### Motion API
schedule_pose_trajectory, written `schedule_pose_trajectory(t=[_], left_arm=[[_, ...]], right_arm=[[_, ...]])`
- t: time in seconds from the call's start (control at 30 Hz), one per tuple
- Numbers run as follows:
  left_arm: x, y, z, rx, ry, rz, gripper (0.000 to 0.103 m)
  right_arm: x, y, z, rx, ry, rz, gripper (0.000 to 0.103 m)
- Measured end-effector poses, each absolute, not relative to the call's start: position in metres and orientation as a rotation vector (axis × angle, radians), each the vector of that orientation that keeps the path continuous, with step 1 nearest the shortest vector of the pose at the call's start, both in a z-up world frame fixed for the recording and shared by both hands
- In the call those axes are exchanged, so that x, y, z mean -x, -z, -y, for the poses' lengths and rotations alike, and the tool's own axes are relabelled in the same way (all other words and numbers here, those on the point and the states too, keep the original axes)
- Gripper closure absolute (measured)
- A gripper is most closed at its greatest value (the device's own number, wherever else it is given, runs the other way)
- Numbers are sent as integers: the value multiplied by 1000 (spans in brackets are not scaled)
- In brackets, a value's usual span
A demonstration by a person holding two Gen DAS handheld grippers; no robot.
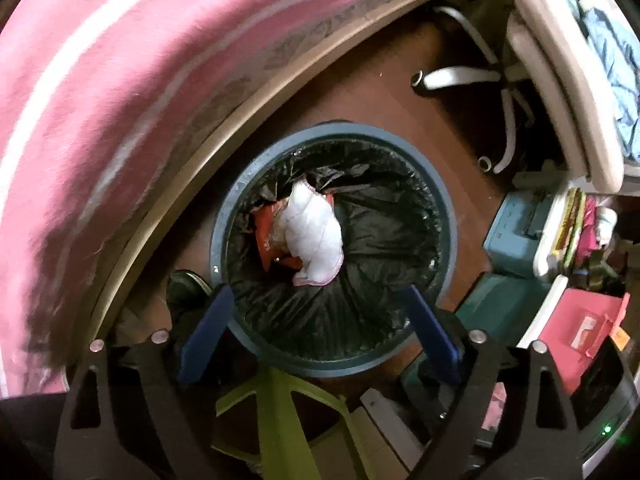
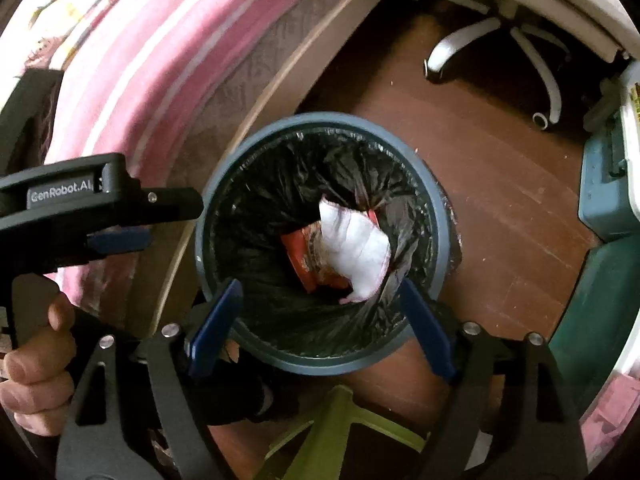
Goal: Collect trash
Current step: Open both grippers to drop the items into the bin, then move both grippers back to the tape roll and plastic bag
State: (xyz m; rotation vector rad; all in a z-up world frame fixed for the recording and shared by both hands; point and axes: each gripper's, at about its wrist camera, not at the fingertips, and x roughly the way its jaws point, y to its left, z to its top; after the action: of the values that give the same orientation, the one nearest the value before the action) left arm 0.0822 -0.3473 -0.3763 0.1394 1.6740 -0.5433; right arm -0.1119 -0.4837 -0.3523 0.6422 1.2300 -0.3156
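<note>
Both claws, left (image 1: 318, 322) and right (image 2: 322, 318), hung wide and empty over the bin (image 1: 444, 216), where white trash (image 1: 316, 236) lay inside the black liner (image 1: 384, 220), evidently for dropping waste straight down.

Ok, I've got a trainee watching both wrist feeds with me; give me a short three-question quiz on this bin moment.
1. True or false: the right gripper is clamped on the white bag.
2. What lines the bin?
A. black liner
B. newspaper
C. nothing
3. Which item lies beside the white bag in the bin?

Key:
1. False; both the right gripper and the left gripper are open and empty.
2. A, black liner.
3. A red wrapper.
</note>
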Motion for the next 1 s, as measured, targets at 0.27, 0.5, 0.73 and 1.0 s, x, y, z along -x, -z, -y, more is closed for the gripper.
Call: schedule_pose_trajectory(t=[0.27, 0.5, 0.73, 1.0], left_arm=[[-79, 313, 305, 74, 596, -1500, 17], [-65, 259, 251, 243, 594, -1323, 17], [-60, 201, 191, 317, 611, -1151, 17], [-76, 172, 87, 496, 494, -1028, 17]], right_arm=[[109, 280, 464, -596, 274, -1062, 22], [91, 217, 430, -526, 189, -944, 22], [72, 167, 381, -444, 93, -870, 22], [36, 131, 319, -354, -38, -839, 22]])
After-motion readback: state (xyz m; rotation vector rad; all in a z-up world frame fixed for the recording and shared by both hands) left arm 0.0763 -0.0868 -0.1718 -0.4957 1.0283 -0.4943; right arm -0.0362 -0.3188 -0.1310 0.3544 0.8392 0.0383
